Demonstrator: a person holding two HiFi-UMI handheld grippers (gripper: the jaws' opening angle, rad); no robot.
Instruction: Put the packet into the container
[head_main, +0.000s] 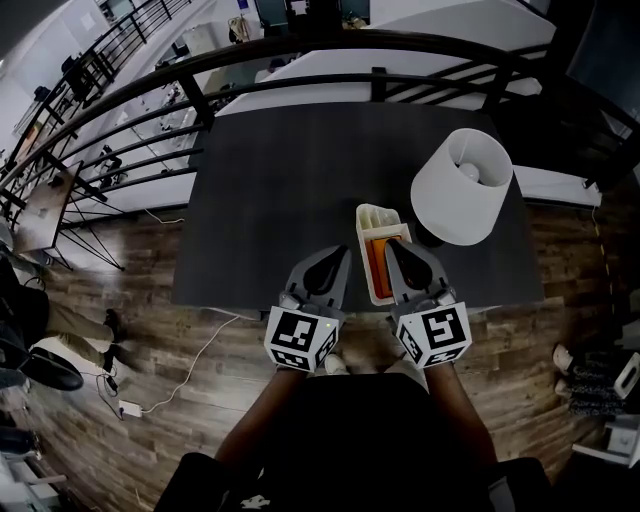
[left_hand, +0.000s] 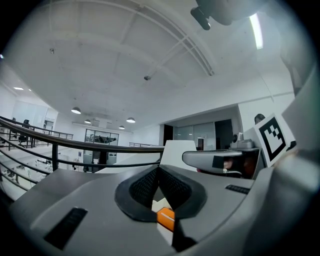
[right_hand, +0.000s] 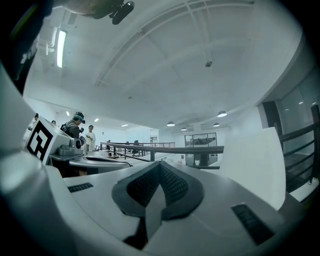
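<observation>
Fingers (left_hand: 142, 187) of left gripper (head_main: 343, 252) and right gripper (head_main: 393, 246) together, empty, either side of container (head_main: 372, 214) with orange packet (head_main: 376, 262) inside

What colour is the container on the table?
The container is white, best seen in the head view.

- Left gripper (head_main: 335, 262) and right gripper (head_main: 398, 255): 2 smooth grey shells with black ribbed pads (left_hand: 142, 187).
- Black-and-white marker cube (head_main: 300, 340) at each one's 6 o'clock end.
- Dark clothing (head_main: 340, 440).
</observation>
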